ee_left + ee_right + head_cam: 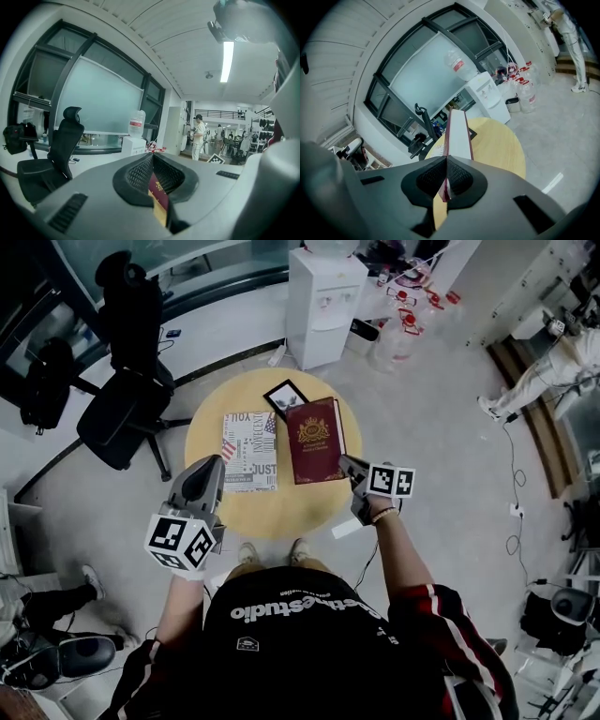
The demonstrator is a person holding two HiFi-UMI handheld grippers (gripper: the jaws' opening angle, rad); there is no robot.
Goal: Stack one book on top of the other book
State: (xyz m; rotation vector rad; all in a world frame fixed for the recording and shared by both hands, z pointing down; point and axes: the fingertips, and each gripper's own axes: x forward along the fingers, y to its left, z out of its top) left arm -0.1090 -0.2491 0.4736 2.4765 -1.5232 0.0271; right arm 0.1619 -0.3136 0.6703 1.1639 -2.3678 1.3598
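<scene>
Maroon book [315, 439] clamped at near right corner by right tool [347, 467]. Patterned book [249, 450] laid flat beside it on round desk [281, 517]. Left tool [209, 468] closed, empty, held by patterned book's left edge.

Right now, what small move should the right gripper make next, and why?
Probably lift the maroon book a little and swing it left over the patterned book. The right gripper has its jaws shut on the maroon book's near corner, and the patterned book lies flat beside it.

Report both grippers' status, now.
Left gripper: closed, holding nothing.
Right gripper: closed on the maroon book.
</scene>
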